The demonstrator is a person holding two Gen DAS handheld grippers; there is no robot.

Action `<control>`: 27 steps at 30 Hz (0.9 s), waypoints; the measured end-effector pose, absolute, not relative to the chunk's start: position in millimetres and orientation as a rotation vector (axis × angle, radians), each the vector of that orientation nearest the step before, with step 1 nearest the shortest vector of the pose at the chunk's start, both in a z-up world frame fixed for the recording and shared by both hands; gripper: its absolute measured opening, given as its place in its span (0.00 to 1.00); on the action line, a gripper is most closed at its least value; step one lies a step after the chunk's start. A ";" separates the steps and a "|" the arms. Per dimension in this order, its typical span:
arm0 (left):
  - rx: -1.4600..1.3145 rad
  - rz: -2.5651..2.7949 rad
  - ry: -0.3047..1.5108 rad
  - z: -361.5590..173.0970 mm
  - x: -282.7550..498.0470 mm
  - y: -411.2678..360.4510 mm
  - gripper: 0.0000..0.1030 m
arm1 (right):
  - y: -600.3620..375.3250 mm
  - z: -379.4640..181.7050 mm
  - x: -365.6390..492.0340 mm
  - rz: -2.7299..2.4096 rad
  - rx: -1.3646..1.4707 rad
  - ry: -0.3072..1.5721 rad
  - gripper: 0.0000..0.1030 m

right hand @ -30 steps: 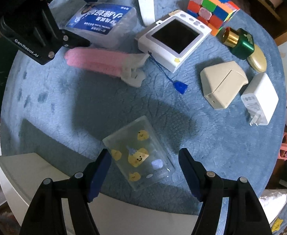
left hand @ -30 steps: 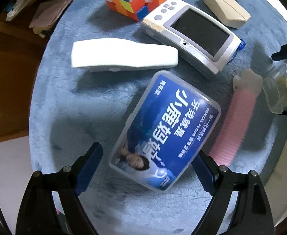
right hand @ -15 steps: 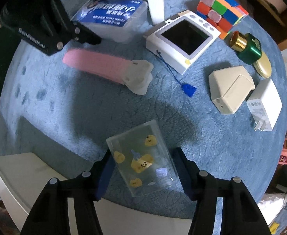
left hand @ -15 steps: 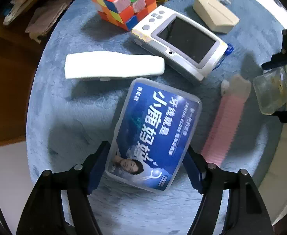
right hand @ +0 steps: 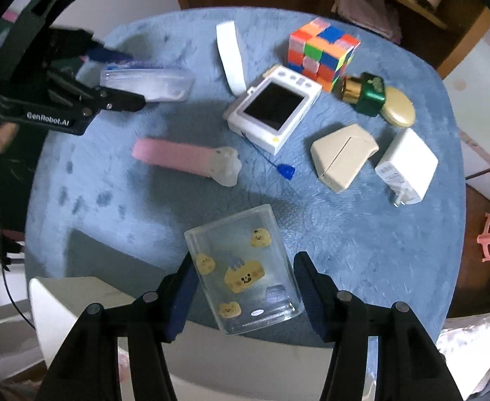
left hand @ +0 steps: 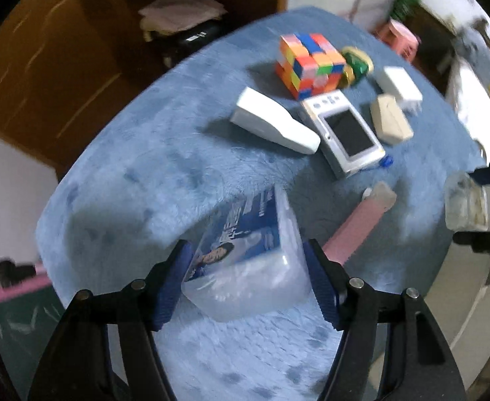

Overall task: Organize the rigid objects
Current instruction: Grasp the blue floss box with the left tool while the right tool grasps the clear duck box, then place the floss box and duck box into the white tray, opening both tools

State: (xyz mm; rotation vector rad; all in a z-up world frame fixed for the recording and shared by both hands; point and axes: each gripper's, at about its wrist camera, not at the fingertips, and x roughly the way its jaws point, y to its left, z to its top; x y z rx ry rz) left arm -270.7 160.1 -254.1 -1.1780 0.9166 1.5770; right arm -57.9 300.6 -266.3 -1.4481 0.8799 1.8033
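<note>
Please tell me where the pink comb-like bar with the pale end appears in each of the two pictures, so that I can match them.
Left wrist view: the pink bar lies at lower right, running diagonally, beside the right finger of the left gripper.
Right wrist view: the pink bar lies left of centre, nearly horizontal.
Shared landmark: the colour cube, on the far side of the blue mat in both.
</note>
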 end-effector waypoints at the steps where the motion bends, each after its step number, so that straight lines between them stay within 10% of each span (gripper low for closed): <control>1: -1.184 1.601 0.887 -247.4 -267.6 154.4 0.69 | 302.6 -264.4 -46.9 1.810 -1.437 0.877 0.56; 27: -1.031 1.910 0.603 -94.7 -149.6 75.0 0.68 | 245.0 -151.0 -0.9 2.013 -1.179 0.783 0.56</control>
